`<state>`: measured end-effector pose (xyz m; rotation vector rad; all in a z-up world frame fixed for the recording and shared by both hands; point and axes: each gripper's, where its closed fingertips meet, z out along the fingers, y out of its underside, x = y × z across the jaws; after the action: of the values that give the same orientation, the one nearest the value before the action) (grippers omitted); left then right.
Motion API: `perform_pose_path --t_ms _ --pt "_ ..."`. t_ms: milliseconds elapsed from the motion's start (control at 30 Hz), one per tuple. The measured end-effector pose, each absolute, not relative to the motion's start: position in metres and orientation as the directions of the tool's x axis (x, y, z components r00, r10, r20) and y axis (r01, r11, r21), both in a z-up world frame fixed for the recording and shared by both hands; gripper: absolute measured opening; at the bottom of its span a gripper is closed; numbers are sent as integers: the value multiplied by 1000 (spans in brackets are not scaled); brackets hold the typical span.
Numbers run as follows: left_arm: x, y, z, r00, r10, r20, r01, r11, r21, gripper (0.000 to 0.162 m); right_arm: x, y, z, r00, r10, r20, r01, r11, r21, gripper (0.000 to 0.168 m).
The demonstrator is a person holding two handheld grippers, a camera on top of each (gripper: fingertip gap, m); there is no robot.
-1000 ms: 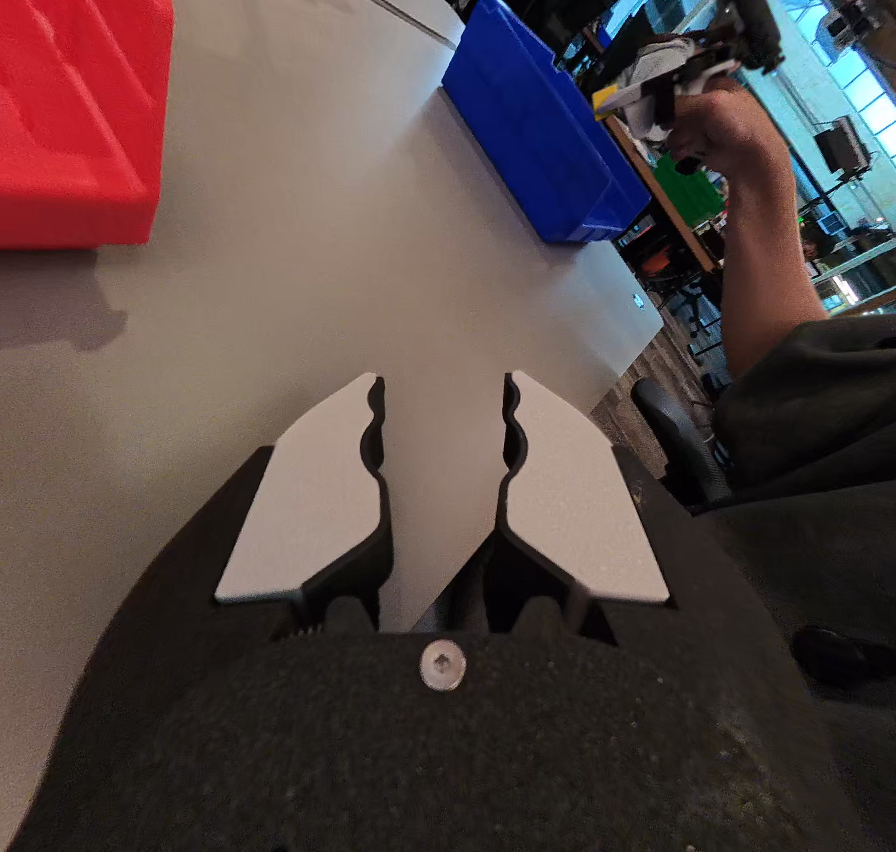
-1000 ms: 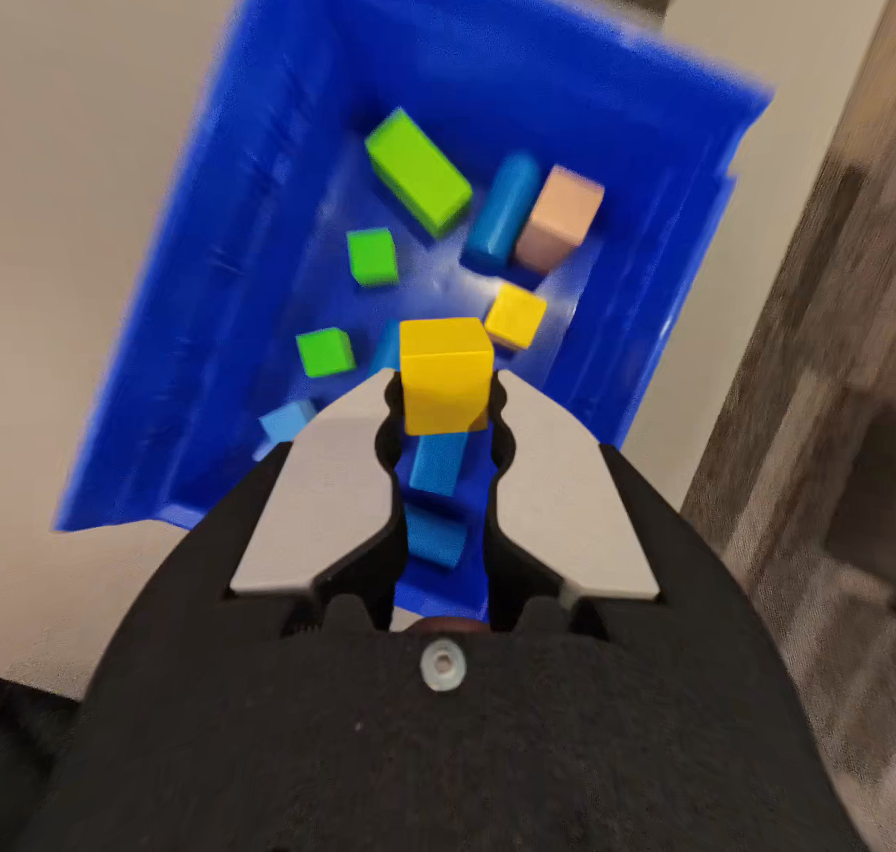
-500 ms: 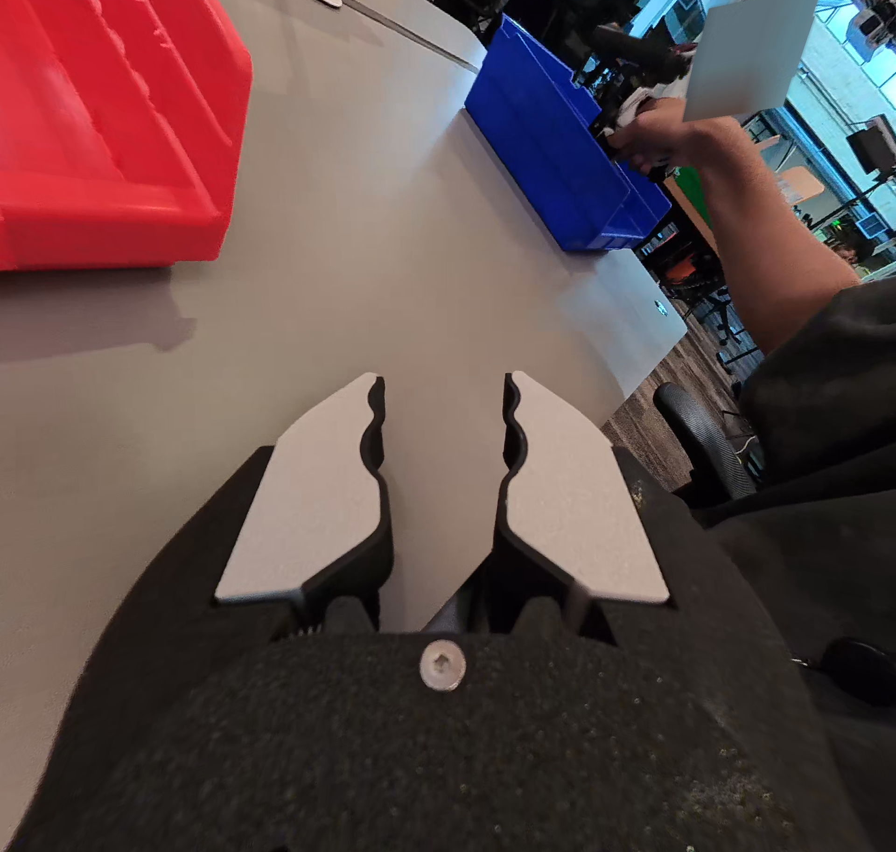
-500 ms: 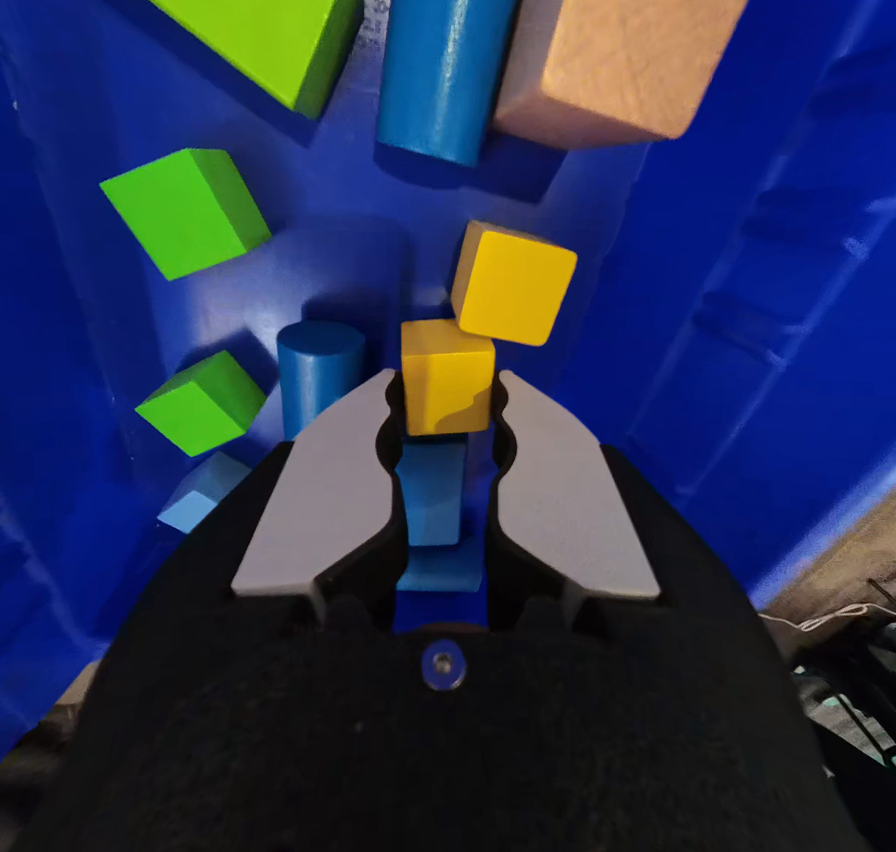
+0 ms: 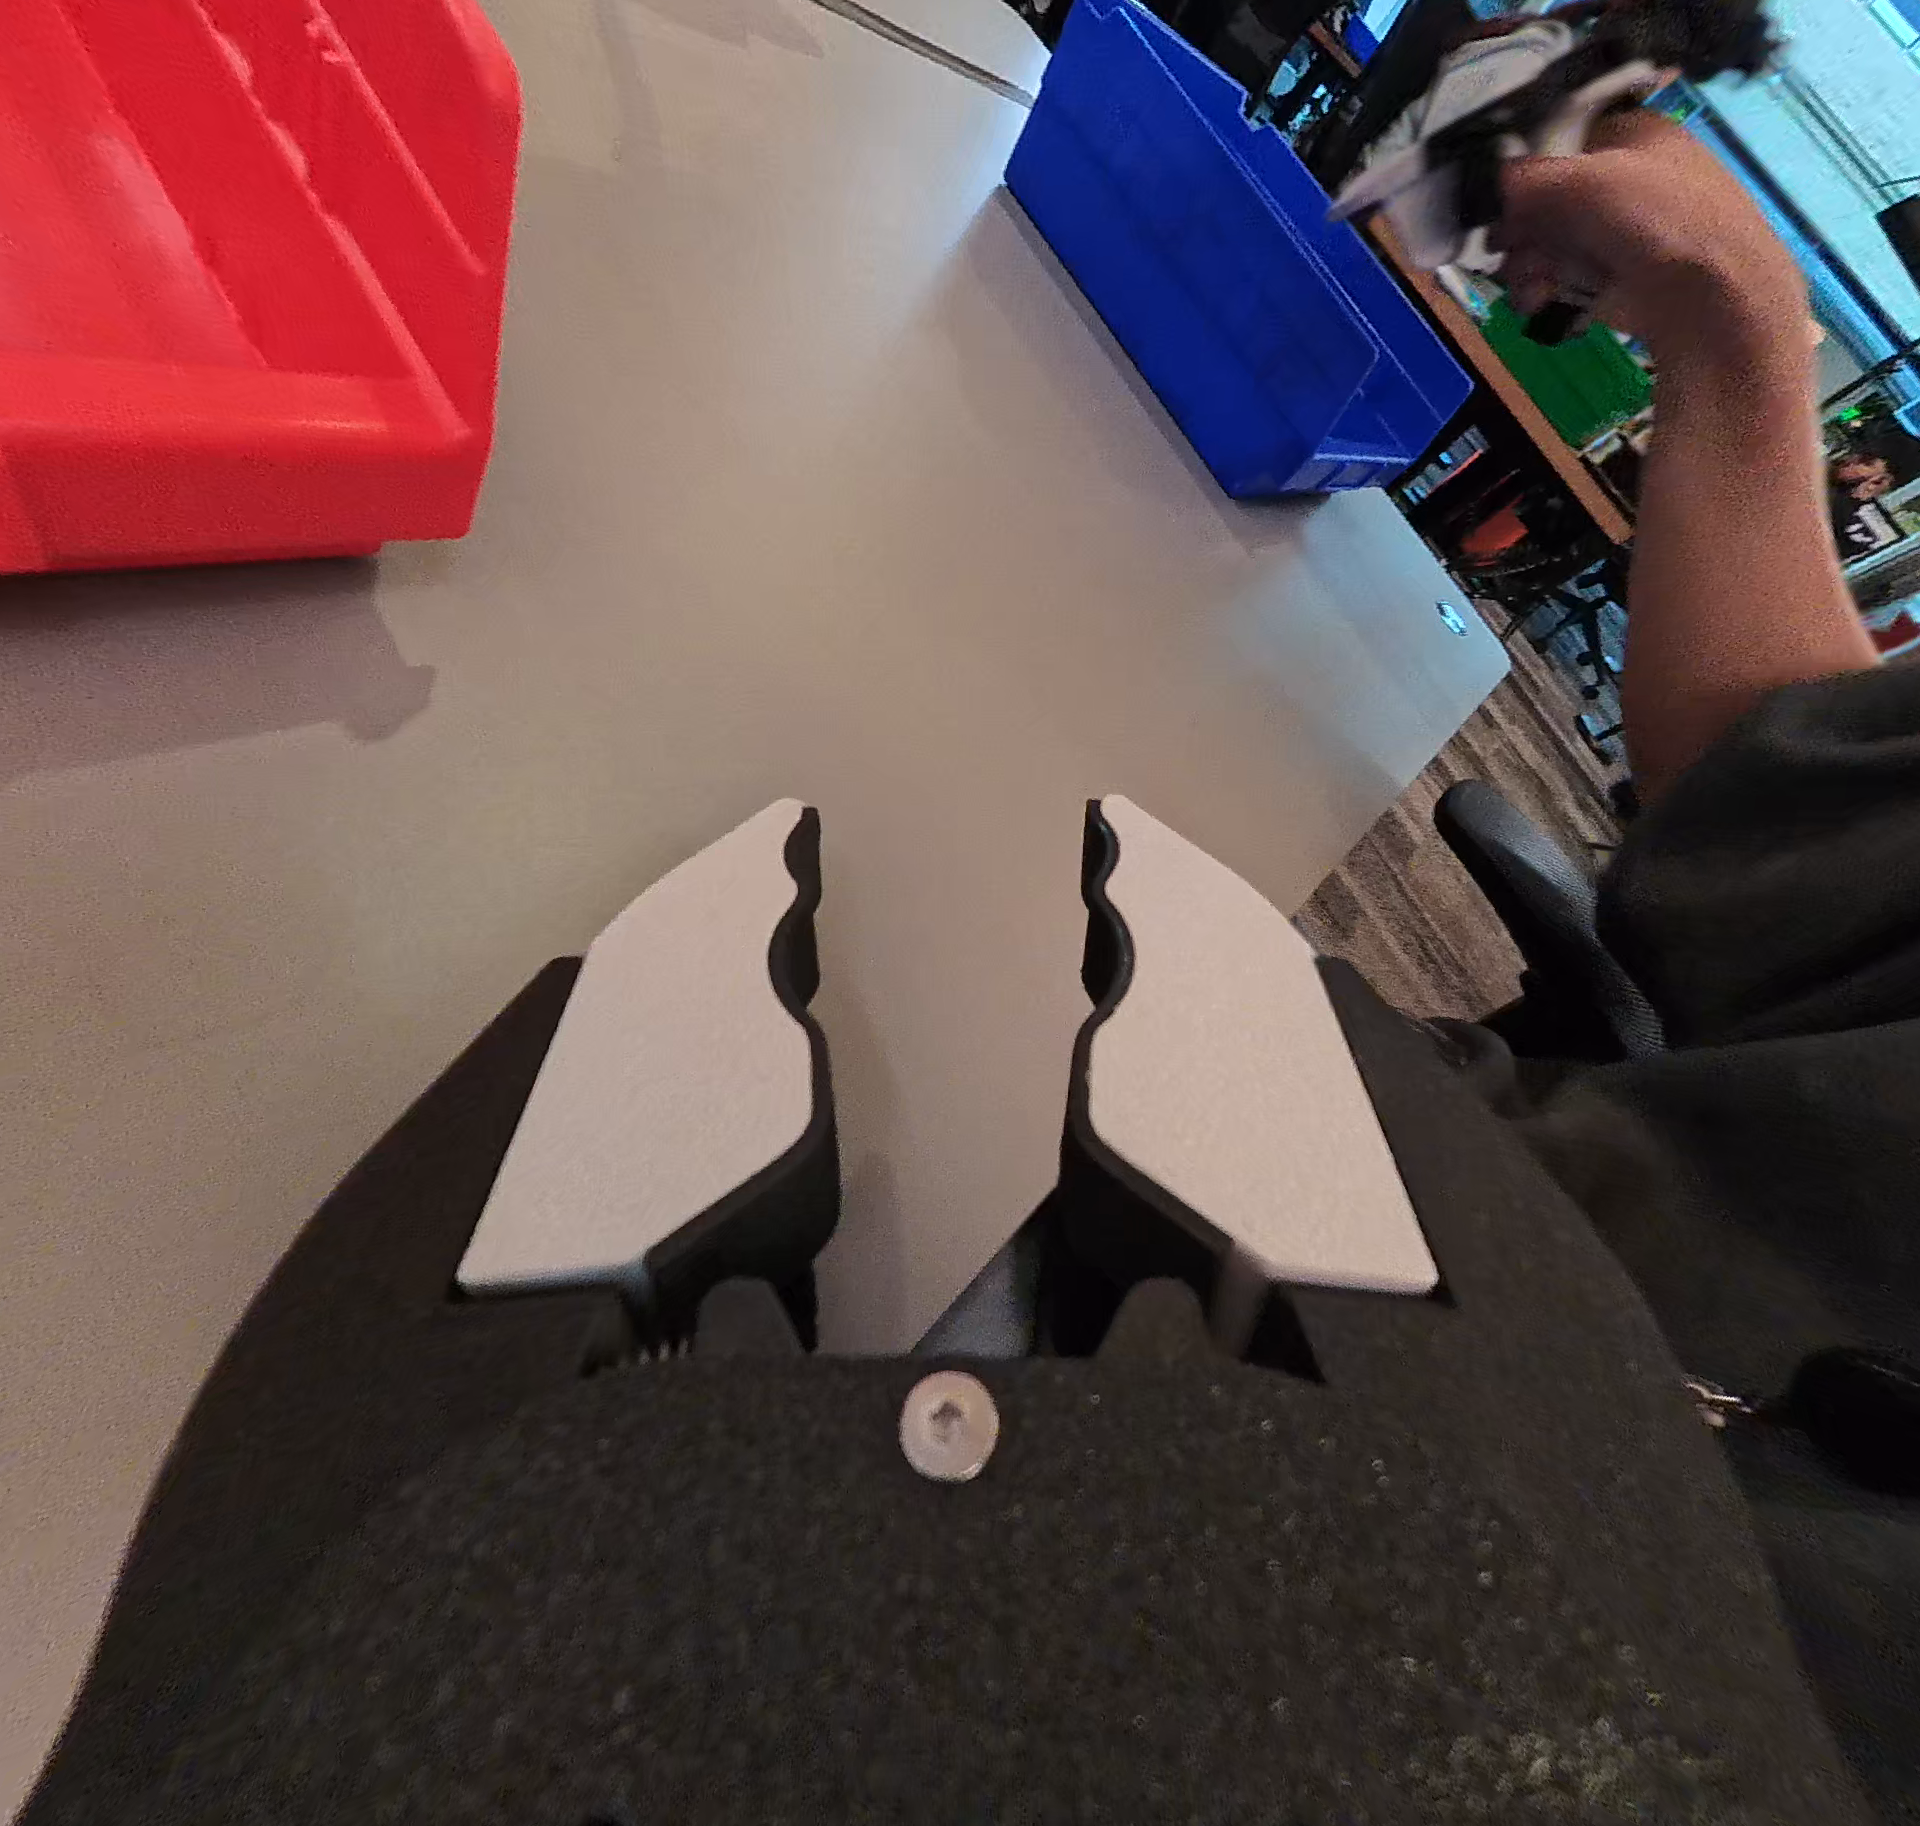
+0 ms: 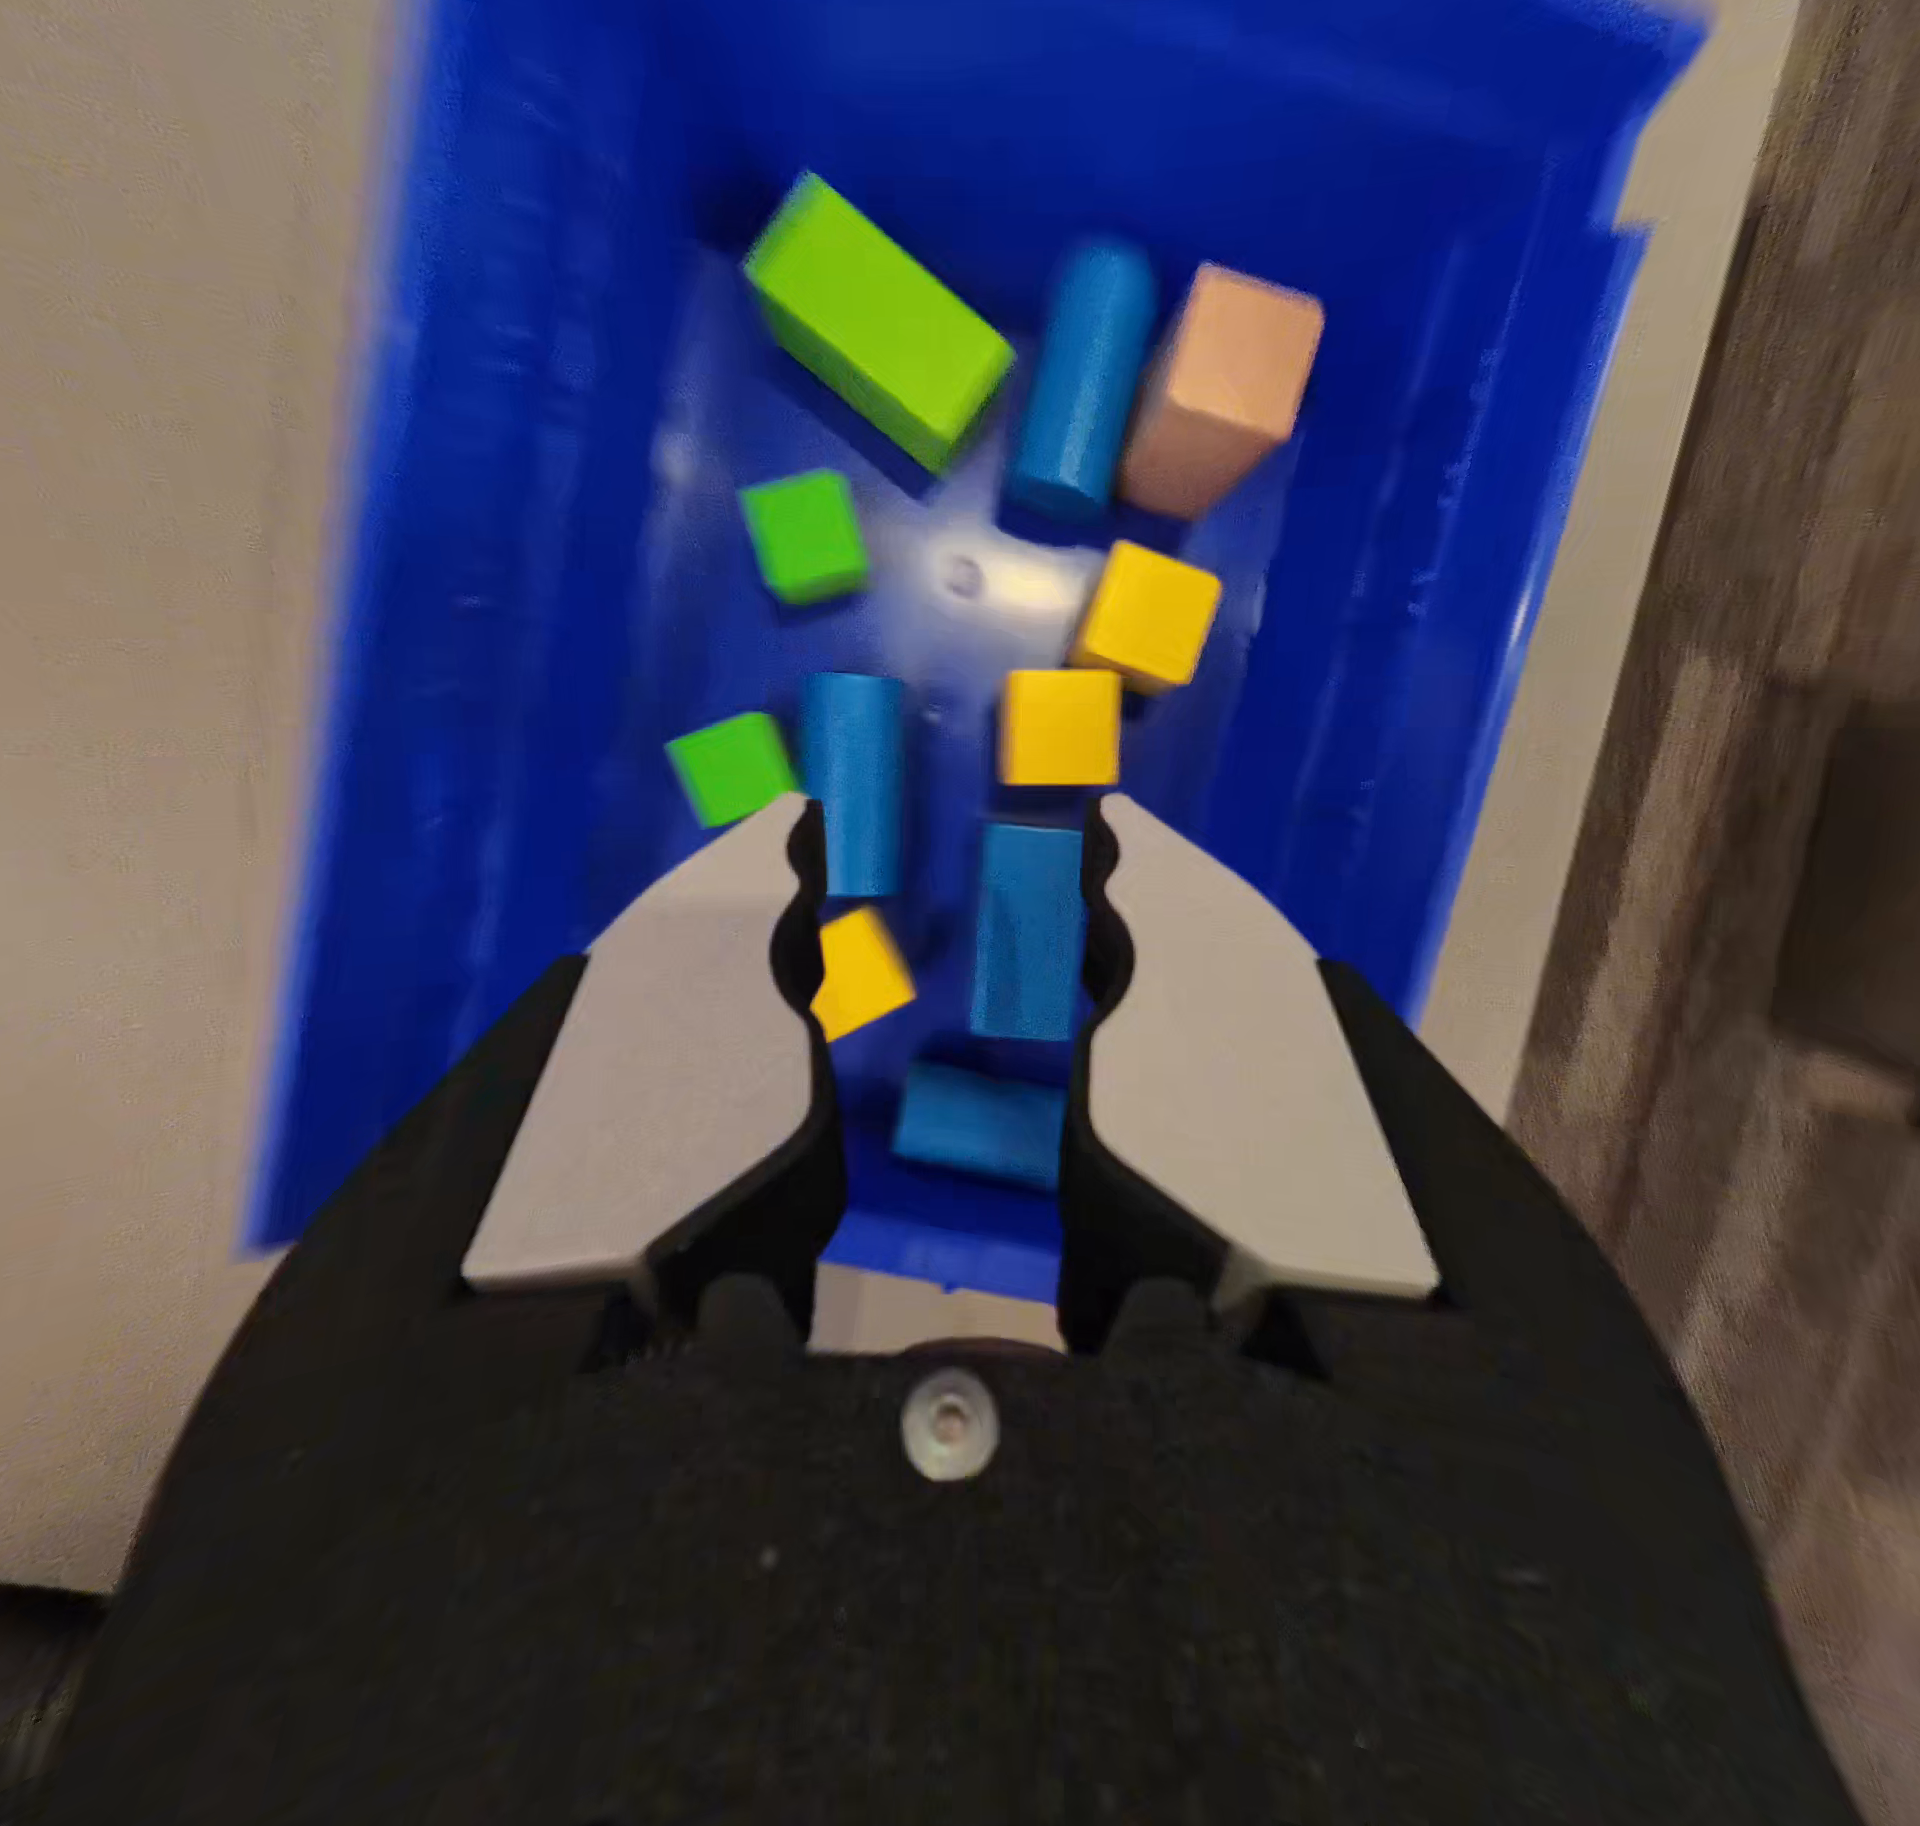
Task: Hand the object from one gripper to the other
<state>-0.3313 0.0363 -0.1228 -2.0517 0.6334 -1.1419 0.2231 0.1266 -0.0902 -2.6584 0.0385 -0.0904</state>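
Tabletop (image 5: 831, 488): pale grey, fills most of the left wrist view; in the right wrist view it shows as light strips on both sides of the bin.
Red bin (image 5: 208, 249): upper left of the left wrist view, resting on the tabletop.
Blue bin (image 6: 540, 488): centre of the right wrist view, seen from above with blocks scattered on its floor; in the left wrist view it sits at the upper right, near the tabletop's far edge.
Left tool (image 5: 948, 820): lower centre of the left wrist view, low over bare tabletop, jaws apart, nothing between them.
Right tool (image 6: 948, 820): lower centre of the right wrist view, above the blue bin, jaws apart and empty; the frame is motion-blurred.
Person's hand (image 5: 1631, 249): upper right of the left wrist view, blurred, gripping the right tool above the blue bin.
Long green block (image 6: 878, 322): upper part of the bin floor, beside a blue cylinder (image 6: 1081, 379) and a tan block (image 6: 1221, 389).
Yellow cube (image 6: 1060, 727): the task's object, lying on the bin floor just above the right fingertip, touching a second yellow cube (image 6: 1148, 613) at its upper right.
Third yellow cube (image 6: 860, 971): lower down, partly behind the left finger.
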Motion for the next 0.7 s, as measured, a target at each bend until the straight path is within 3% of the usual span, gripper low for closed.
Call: perform_pose_path --t_ms 100,167,267,400,500,633,700 --pt "-338 42 -121 528 -720 451 -100 -580 -809 47 158 102 -53 995 94 -45 29 -664 -747 47" --pt "-342 47 -119 553 -730 401 -114 -543 -832 47 98 76 -50 954 245 -174 -27 -507 -862 47" --pt "-341 52 -104 542 -738 402 -132 -547 -827 51 42 30 -79 904 332 -269 -94 -460 -883 42" --pt "-356 88 -43 620 -745 247 -181 -442 -879 49 23 -2 -105 928 320 -192 -59 -384 -921 42" --pt "-368 131 4 742 -648 172 -212 -470 -857 42 18 -6 -116 917 341 -209 -57 -407 -912 43" --pt "-352 191 14 796 -596 104 -346 -590 -729 56 26 -5 -116 920 337 -201 -50 -409 -911 43" --pt "-343 231 -1 820 -569 70 -396 -650 -649 46 28 -6 -118 917 336 -216 -61 -417 -907 43"
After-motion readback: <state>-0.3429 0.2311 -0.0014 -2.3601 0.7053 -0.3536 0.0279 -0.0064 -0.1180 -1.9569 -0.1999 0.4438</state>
